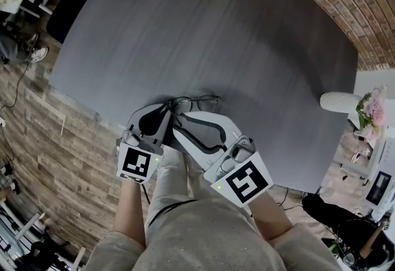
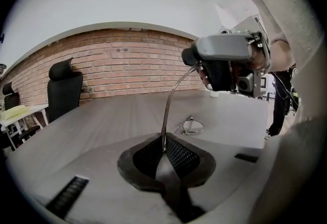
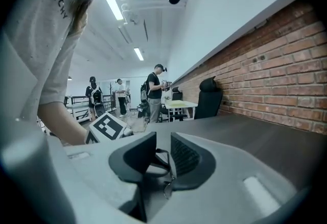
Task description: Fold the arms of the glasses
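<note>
Head view: glasses (image 1: 196, 103) at the near side of the table (image 1: 216, 29), at the tips of my left tongs (image 2: 163, 144) and right tongs (image 3: 161, 149). Light, thin-wired, easily bent, I judge; best held by an arm (image 2: 166, 116), never the lenses (image 1: 208, 103). Left tongs pinch 1 arm tight; right tongs stand wide, bearing on a dark frame loop (image 3: 164, 159).

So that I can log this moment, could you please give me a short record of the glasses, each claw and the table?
glasses: over the table's near edge, at both claw tips
left claw: shut on the thin metal arm, which rises towards the right claw
right claw: jaws apart, a dark part of the glasses between them; grip unclear
table: grey, bare except for a white vase at its right edge
</note>
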Tool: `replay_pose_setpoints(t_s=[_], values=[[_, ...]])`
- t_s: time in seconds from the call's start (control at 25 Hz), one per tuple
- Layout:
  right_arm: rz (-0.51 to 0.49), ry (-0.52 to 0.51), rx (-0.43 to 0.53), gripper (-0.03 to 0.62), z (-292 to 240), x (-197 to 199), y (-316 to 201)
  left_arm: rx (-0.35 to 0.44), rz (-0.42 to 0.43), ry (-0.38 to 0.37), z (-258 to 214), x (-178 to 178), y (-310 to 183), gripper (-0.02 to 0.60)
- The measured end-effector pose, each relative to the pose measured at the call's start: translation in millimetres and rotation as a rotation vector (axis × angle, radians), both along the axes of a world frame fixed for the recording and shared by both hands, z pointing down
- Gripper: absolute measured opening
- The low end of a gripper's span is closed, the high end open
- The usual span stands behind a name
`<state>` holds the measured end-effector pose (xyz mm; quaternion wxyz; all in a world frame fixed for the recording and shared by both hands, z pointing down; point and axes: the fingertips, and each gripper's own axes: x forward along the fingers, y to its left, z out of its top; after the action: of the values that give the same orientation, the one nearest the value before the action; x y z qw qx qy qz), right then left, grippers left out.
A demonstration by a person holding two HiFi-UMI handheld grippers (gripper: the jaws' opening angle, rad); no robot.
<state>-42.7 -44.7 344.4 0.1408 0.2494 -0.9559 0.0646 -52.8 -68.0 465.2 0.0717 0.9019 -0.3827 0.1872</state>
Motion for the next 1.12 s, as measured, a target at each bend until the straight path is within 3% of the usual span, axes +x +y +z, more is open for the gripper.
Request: replay_pose_setpoints(t_s=[0.28, 0.64, 1.12], values=[[0.004, 0.050, -0.002, 0.089, 7.1, -2.5, -4.0, -0.010, -0.003, -0.008, -1.4, 2.9, -0.8, 0.020], [0.066, 0.055, 0.007, 0.032, 16.7, 14.1, -15.8, -0.018, -0.003, -0.005, 0.5, 5.2, -3.5, 0.020], [0.146, 0.095, 0.001, 0.026, 44.9, 37.0, -25.7, -0.019, -0.003, -0.033, 6.2, 4.3, -8.6, 0.020]])
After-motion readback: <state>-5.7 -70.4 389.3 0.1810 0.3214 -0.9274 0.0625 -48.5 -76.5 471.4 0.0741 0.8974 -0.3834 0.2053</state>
